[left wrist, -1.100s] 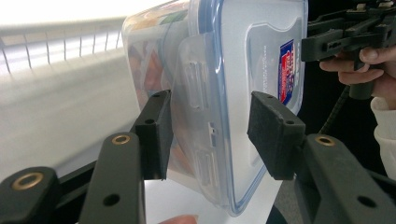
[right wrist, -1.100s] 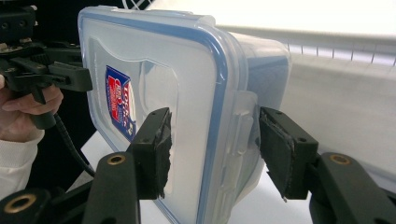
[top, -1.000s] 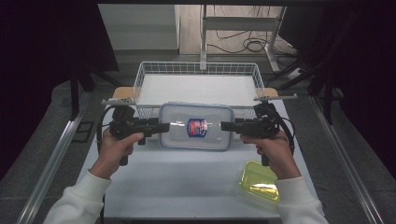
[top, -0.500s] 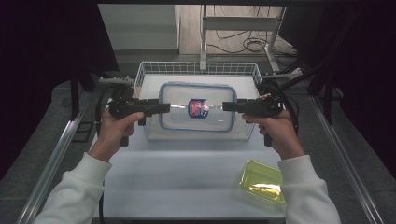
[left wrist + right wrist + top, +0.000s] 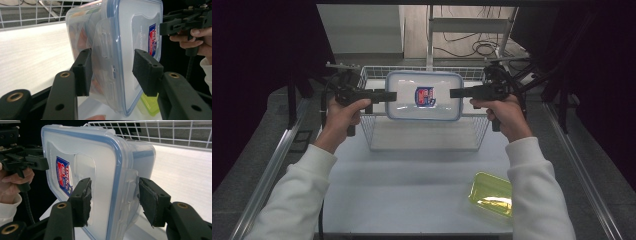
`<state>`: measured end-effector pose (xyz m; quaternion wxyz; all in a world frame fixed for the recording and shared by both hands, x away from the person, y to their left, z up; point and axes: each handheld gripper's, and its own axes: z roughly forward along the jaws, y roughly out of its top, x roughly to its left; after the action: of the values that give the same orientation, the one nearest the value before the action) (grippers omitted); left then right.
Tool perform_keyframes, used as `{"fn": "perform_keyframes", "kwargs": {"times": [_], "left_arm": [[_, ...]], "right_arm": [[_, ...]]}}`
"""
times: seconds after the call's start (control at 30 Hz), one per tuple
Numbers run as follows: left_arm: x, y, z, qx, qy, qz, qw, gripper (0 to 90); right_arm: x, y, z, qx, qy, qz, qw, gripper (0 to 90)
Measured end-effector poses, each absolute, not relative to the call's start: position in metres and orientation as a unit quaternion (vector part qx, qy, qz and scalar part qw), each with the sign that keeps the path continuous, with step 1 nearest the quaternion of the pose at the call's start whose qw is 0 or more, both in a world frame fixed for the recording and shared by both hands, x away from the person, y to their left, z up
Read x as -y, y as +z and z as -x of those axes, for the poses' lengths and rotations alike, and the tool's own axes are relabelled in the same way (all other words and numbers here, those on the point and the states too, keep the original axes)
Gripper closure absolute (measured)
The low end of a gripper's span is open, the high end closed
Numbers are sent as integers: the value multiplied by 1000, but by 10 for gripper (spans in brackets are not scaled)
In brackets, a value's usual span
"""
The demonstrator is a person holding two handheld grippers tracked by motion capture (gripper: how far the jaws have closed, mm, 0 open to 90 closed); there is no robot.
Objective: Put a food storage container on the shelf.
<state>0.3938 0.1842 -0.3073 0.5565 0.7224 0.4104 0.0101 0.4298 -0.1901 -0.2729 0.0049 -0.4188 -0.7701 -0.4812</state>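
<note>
A clear lidded plastic container (image 5: pixel 424 95) with a blue seal and a red-and-blue label hangs in the air over the white wire basket (image 5: pixel 427 132). My left gripper (image 5: pixel 389 96) is shut on its left end and my right gripper (image 5: pixel 457 93) on its right end. In the left gripper view the pads (image 5: pixel 83 72) press the container (image 5: pixel 120 37) at its side latch. Across from them is the right gripper (image 5: pixel 180 22). The right gripper view shows its own pads (image 5: pixel 150 202) clamped on the lid edge of the container (image 5: pixel 82 165), with the left gripper (image 5: pixel 27 161) beyond.
A yellow-green tub (image 5: pixel 492 192) lies on the white table (image 5: pixel 412 190) near the front right, under my right sleeve. Metal rails run along both table sides. Dark curtains and cables stand behind the basket.
Both hands have carried the container up and away from me, from over the table's middle to above the wire basket. Both grips stay the same.
</note>
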Motion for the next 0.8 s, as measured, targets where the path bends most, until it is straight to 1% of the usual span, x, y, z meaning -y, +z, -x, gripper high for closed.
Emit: {"fn": "perform_keyframes", "kwargs": {"times": [0.23,0.43,0.53,0.8], "left_arm": [[-183,-306,-412,-415,7,-723,552,512],[-187,-313,-424,-427,-9,-715,554,511],[-188,-315,-429,-431,-17,-711,556,506],[-189,-318,-439,-450,-28,-696,558,477]], "right_arm": [[191,-273,-451,767,-480,426,9,445],[187,-274,-464,765,-477,432,11,444],[187,-275,-472,759,-479,441,20,444],[186,-282,-483,740,-488,462,29,420]]}}
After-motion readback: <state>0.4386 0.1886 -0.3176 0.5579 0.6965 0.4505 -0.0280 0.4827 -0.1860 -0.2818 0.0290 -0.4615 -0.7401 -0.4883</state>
